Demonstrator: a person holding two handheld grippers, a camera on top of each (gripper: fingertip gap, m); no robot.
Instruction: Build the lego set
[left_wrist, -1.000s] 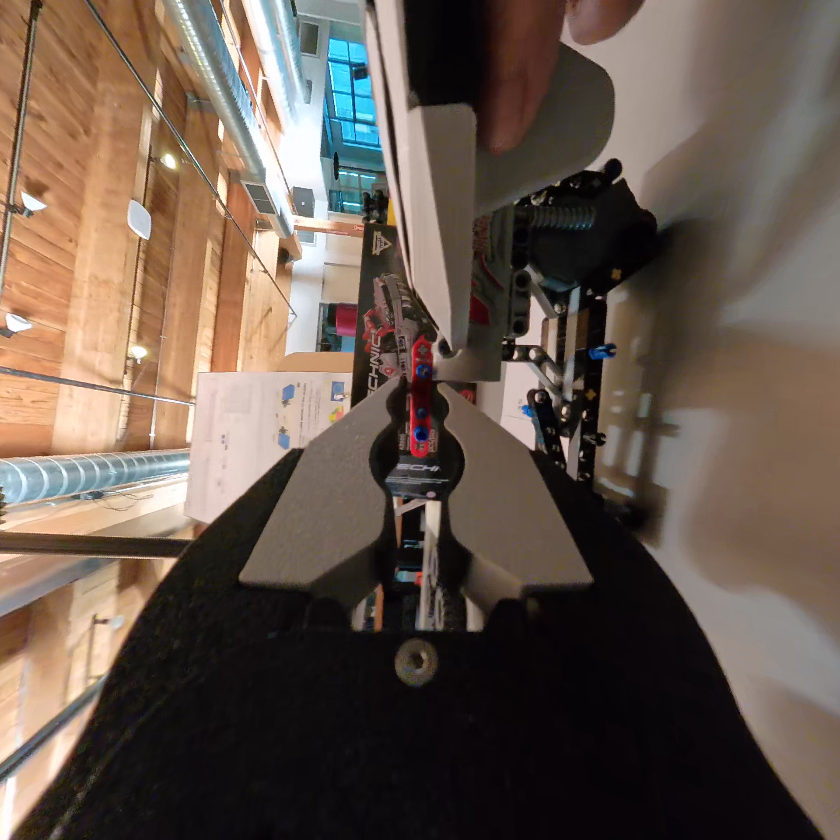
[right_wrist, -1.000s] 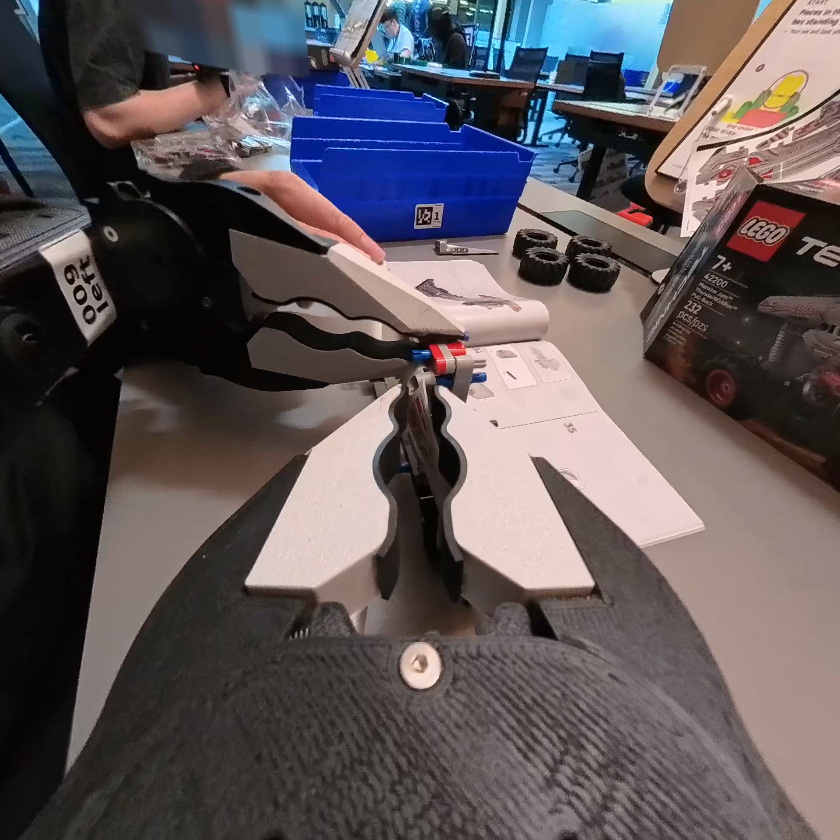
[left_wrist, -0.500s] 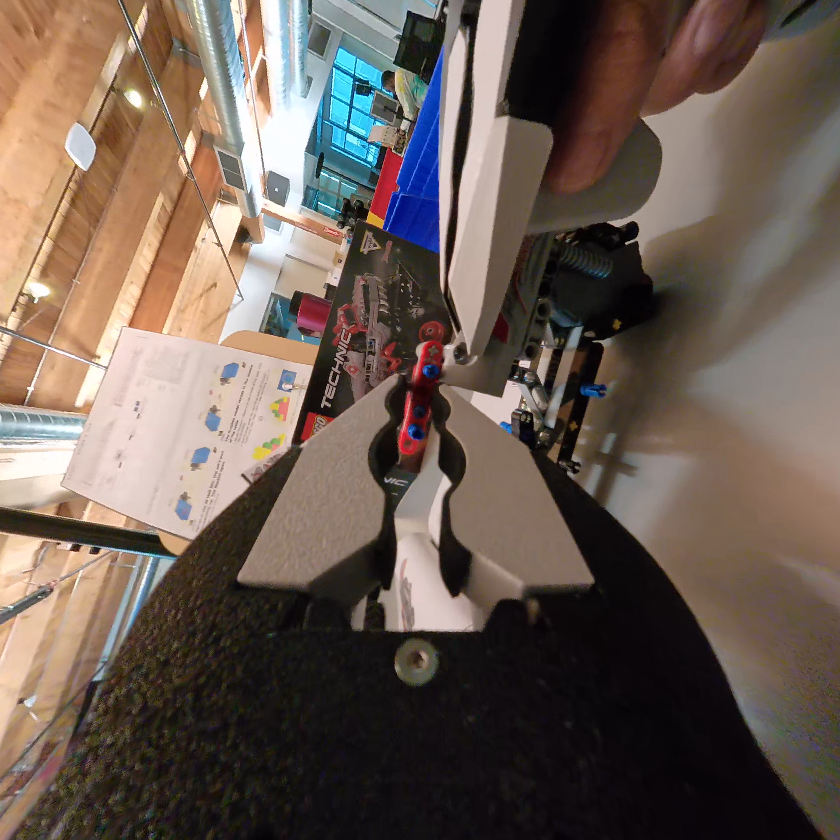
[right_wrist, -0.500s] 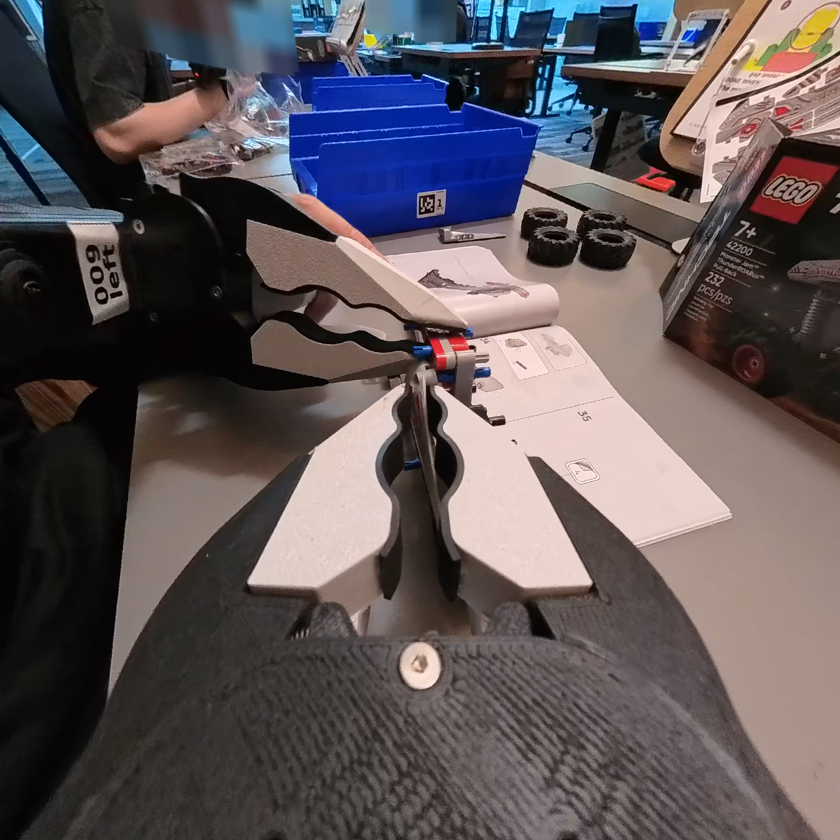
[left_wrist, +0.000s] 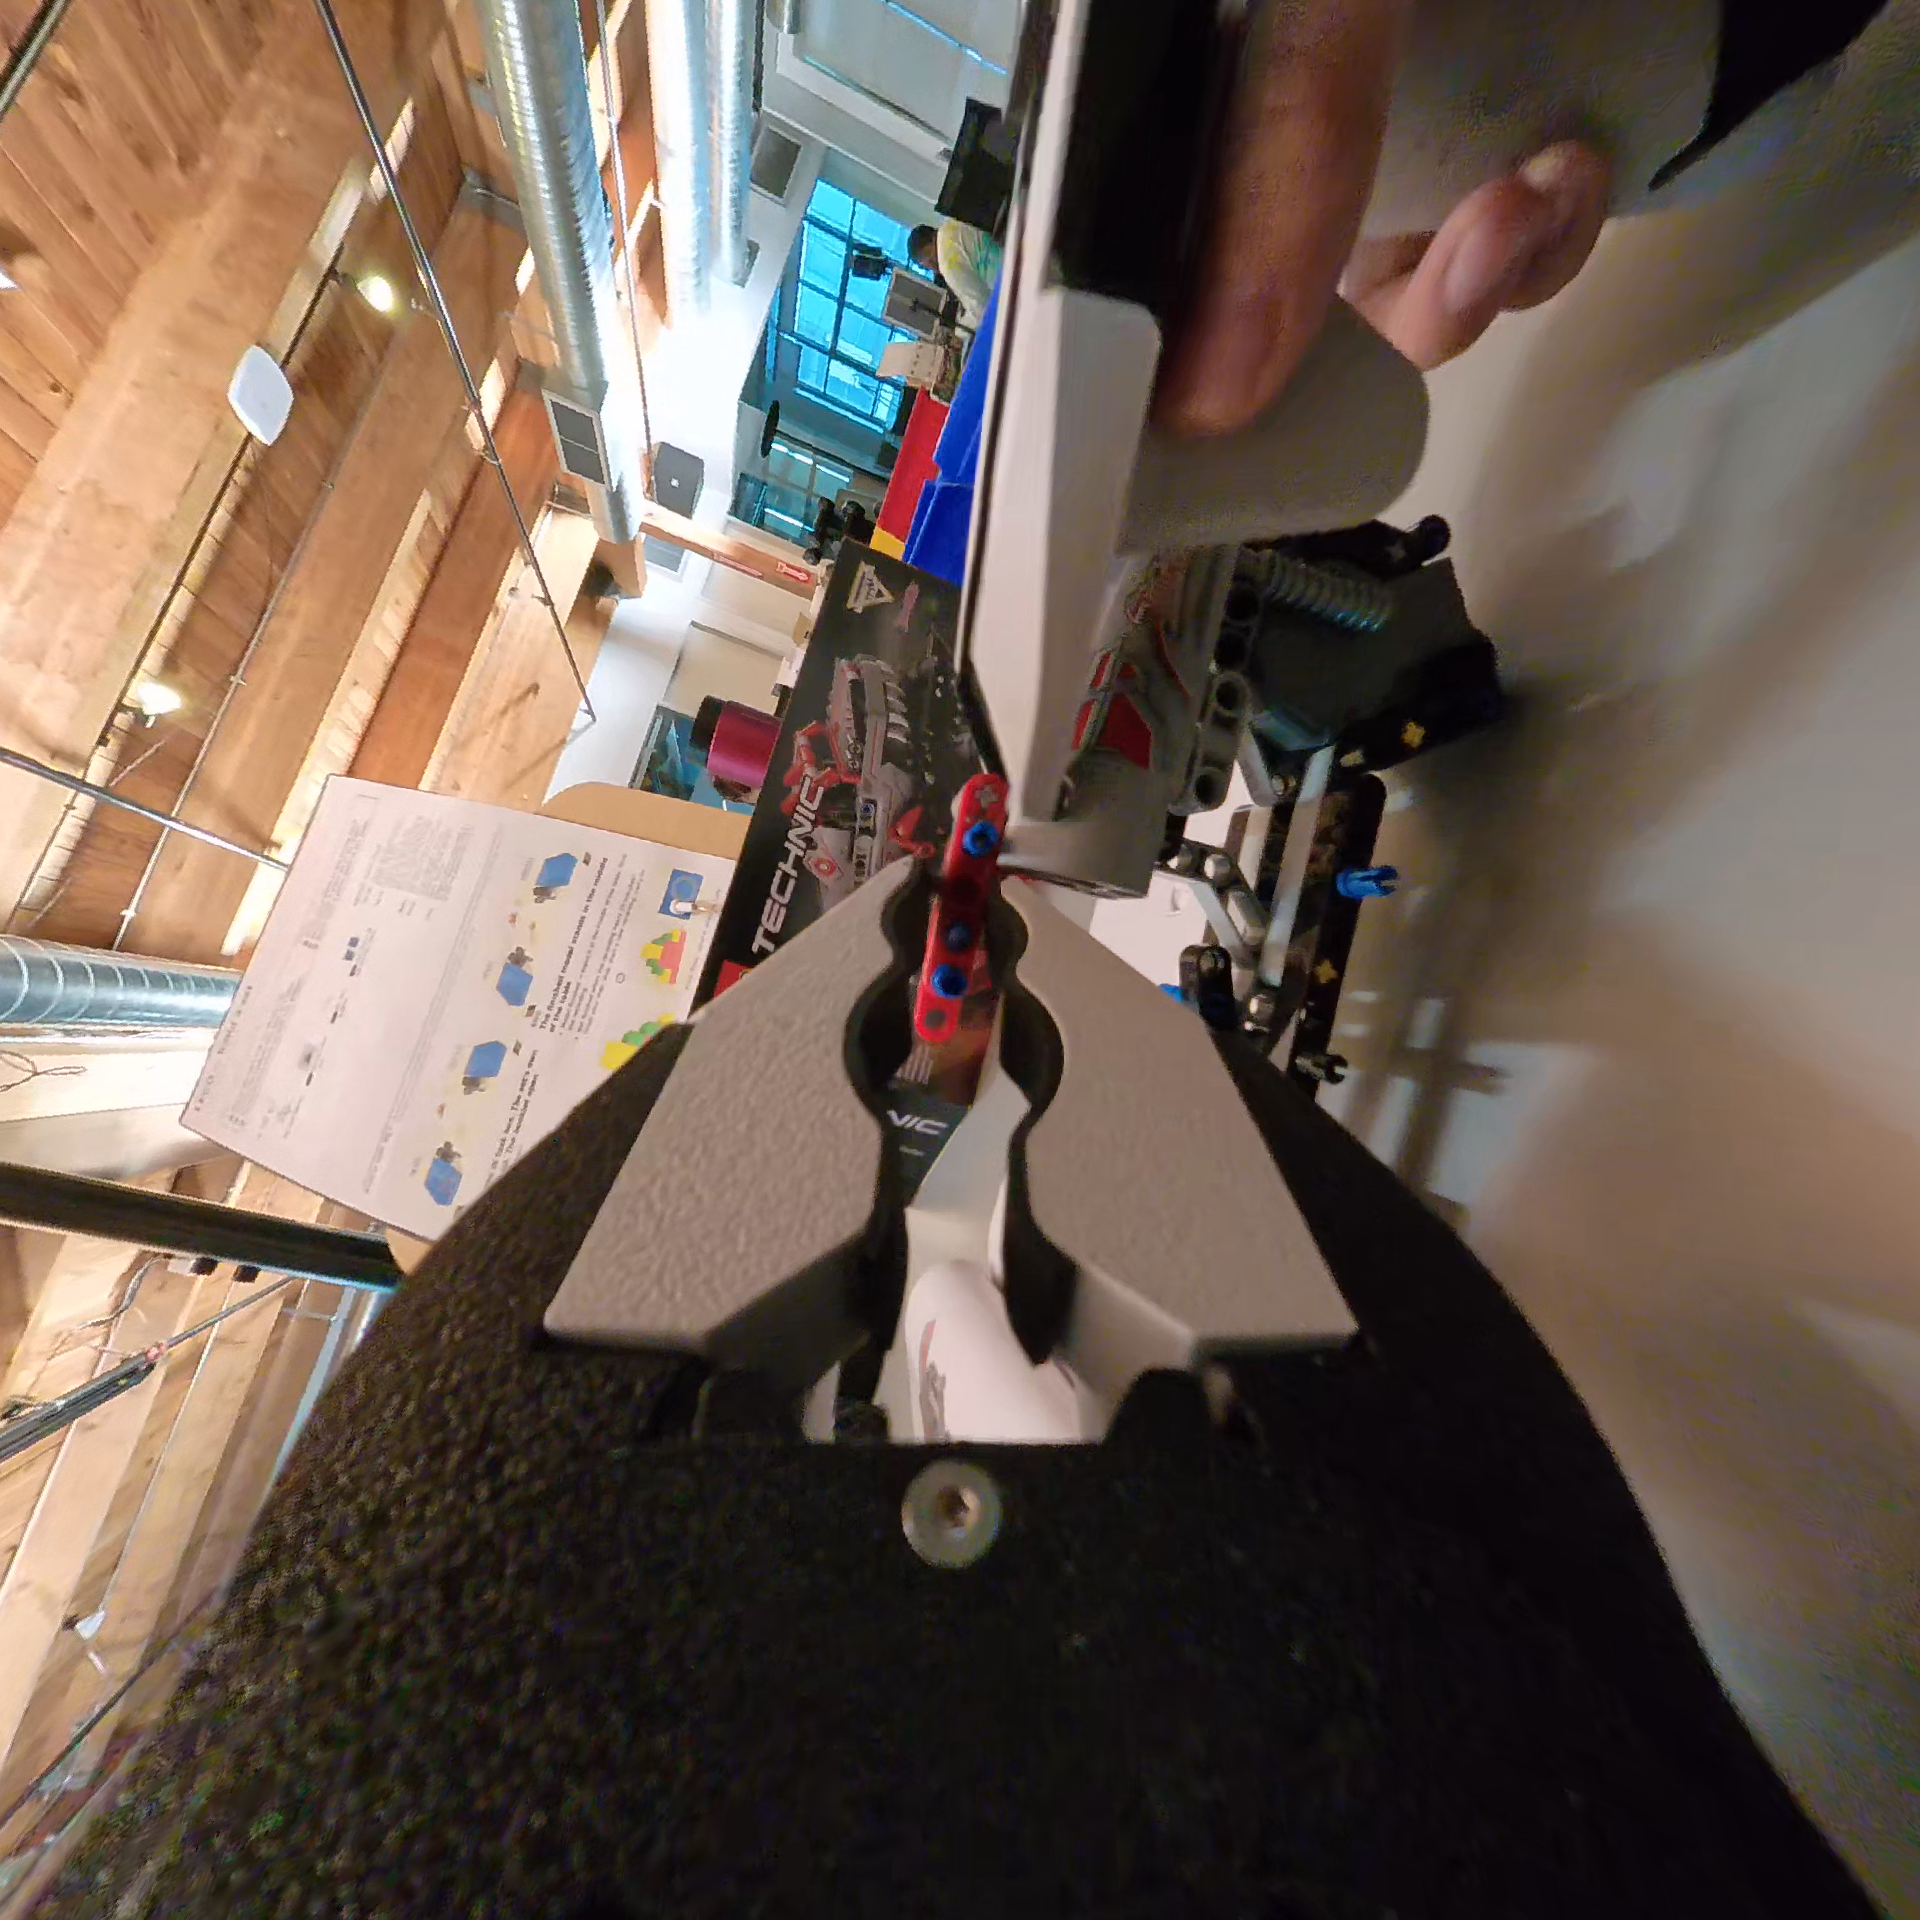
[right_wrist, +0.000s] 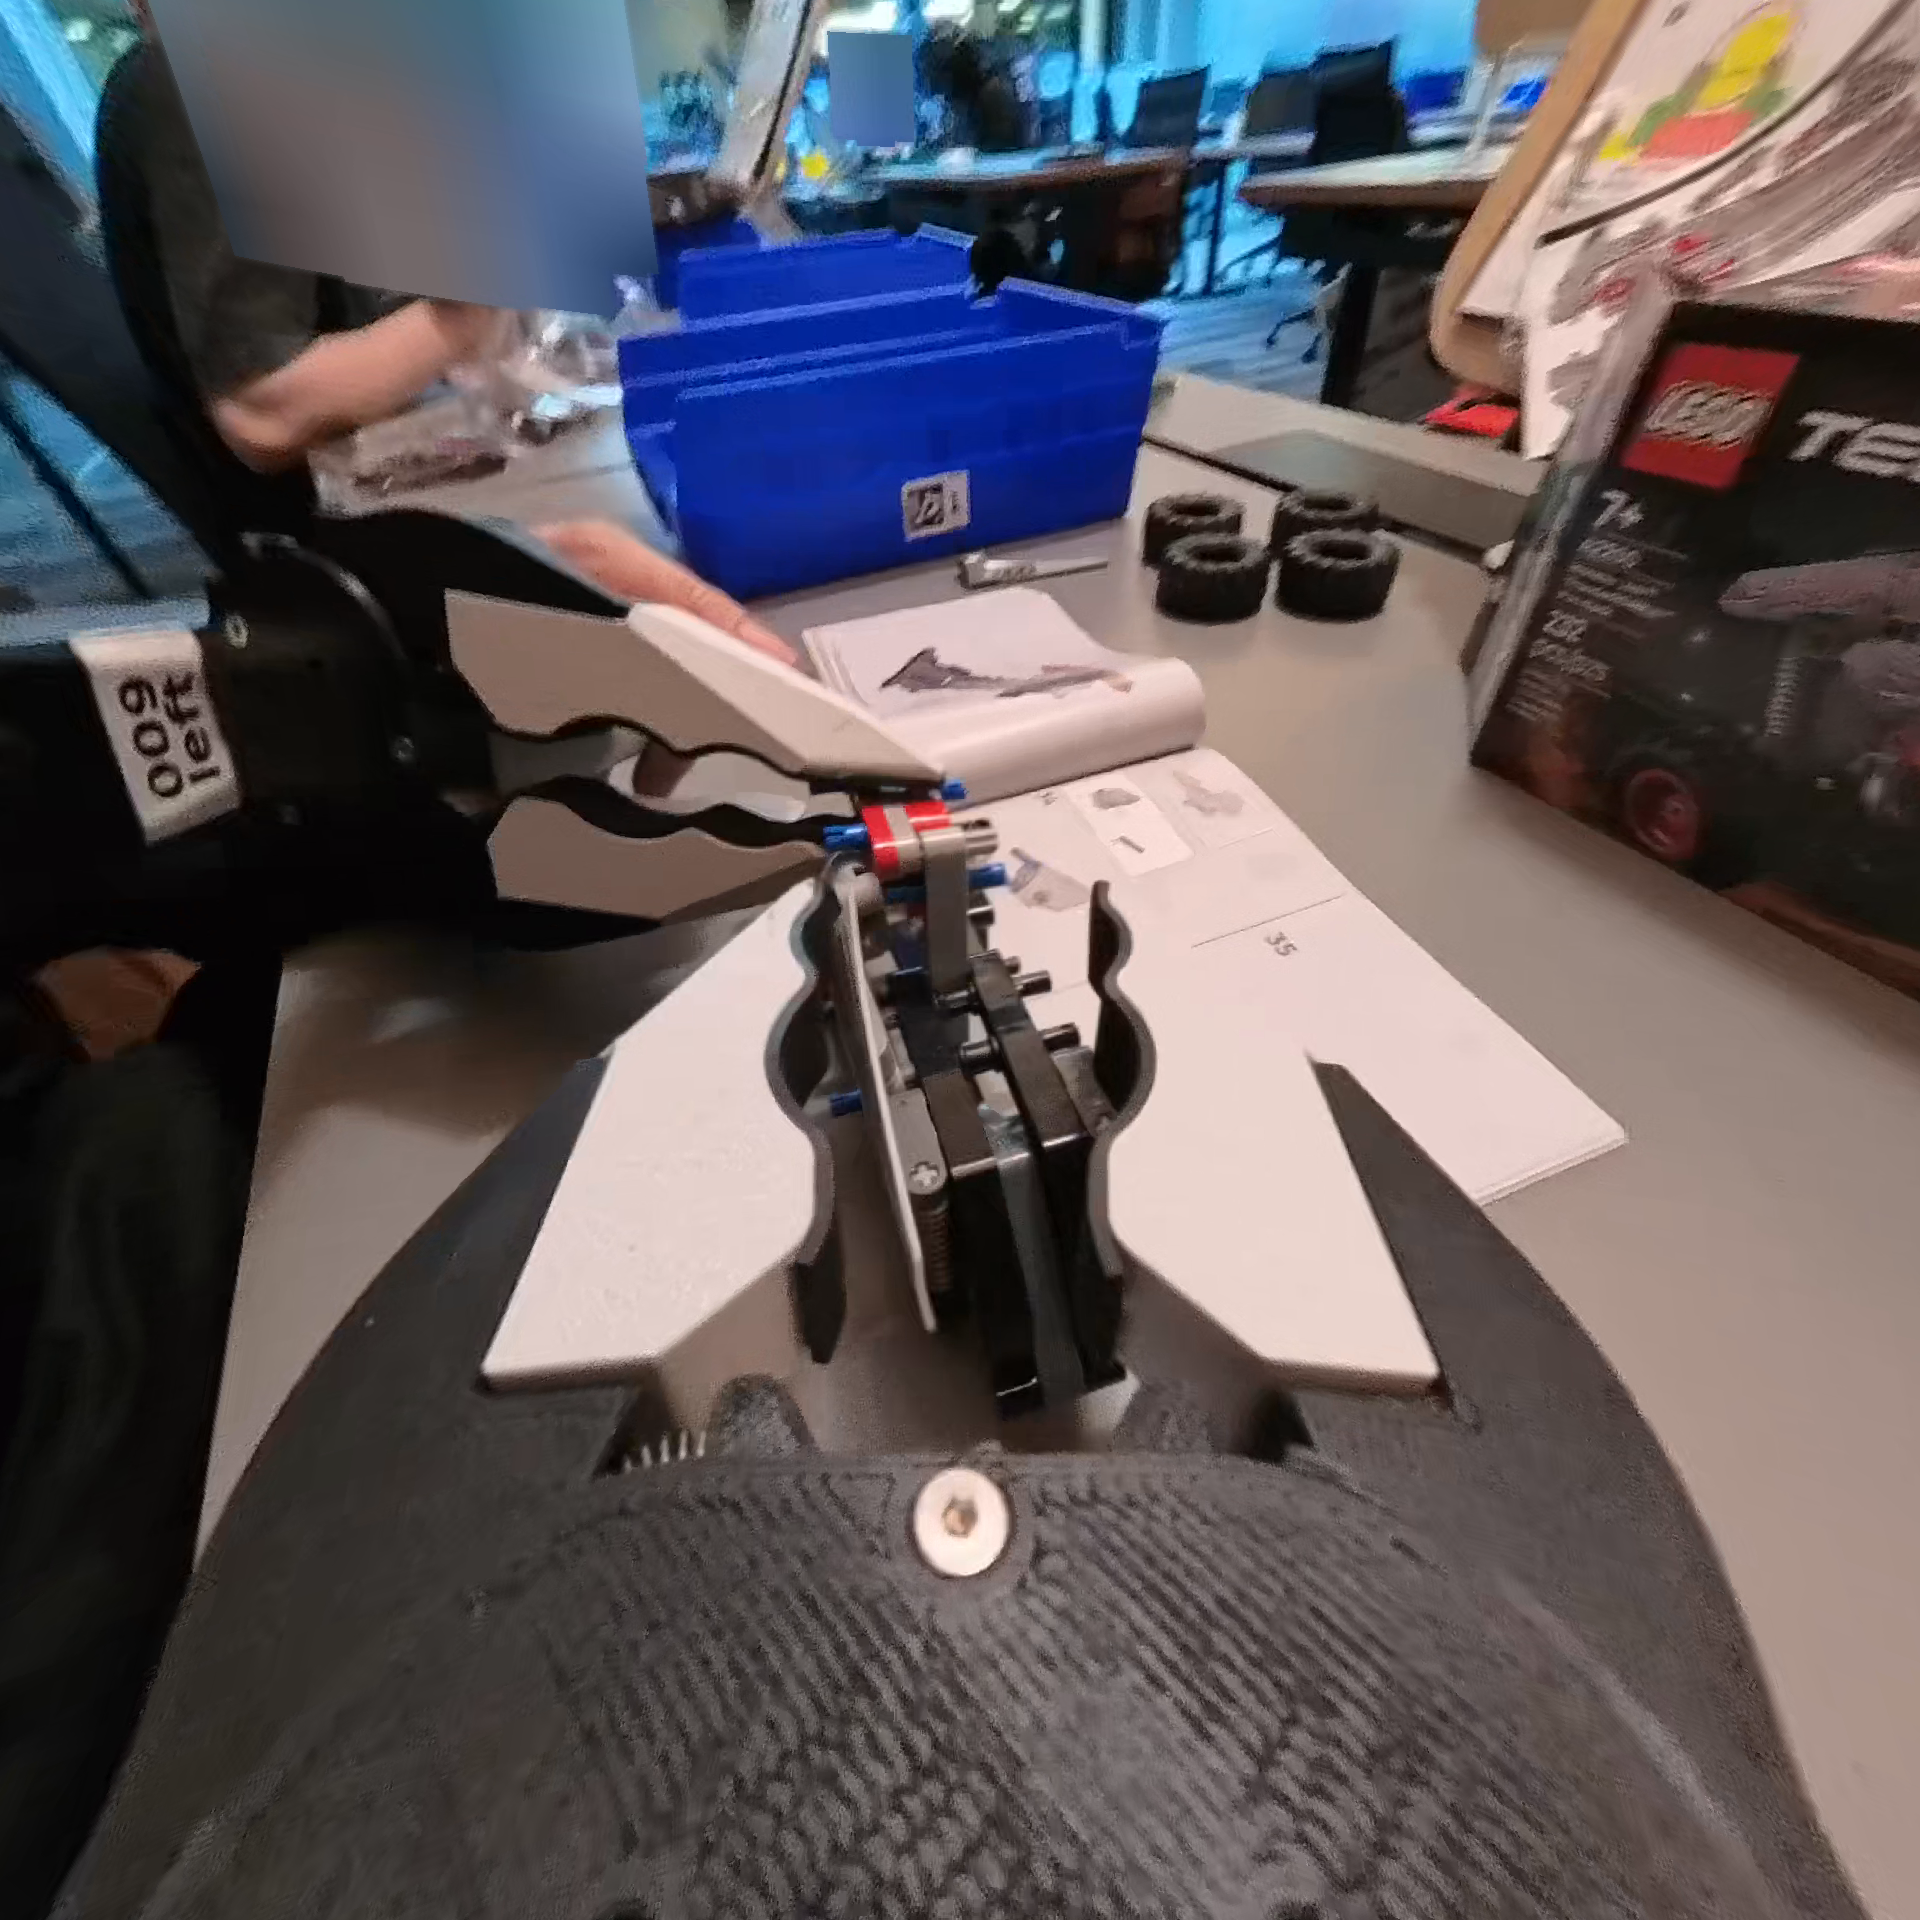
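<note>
My left gripper (left_wrist: 961, 883) is shut on a red beam (left_wrist: 956, 935) with blue pins. The beam's top end meets the grey and black lego model (left_wrist: 1226, 665), above the table. In the right wrist view my left gripper (right_wrist: 894, 805) comes in from the left and pinches the red beam (right_wrist: 894, 840) at the model's top. My right gripper (right_wrist: 966, 894) is open, with one jaw on each side of the model (right_wrist: 997, 1091). The model's grey panel lies close to the left jaw. One of its fingers (left_wrist: 1039, 468) shows in the left wrist view with a hand on it.
An open instruction booklet (right_wrist: 1299, 1039) lies on the grey table under the model. Behind it are blue bins (right_wrist: 883, 416), a small grey tool (right_wrist: 1023, 566) and several black tyres (right_wrist: 1268, 561). The set's box (right_wrist: 1714, 644) stands at the right. A person's arm (right_wrist: 312, 384) is at the back left. Less than 4 cm separates the two grippers' tips.
My right gripper's jaws have spread wide apart; they were shut on the model before. My left gripper keeps its hold on the red beam against the model.
</note>
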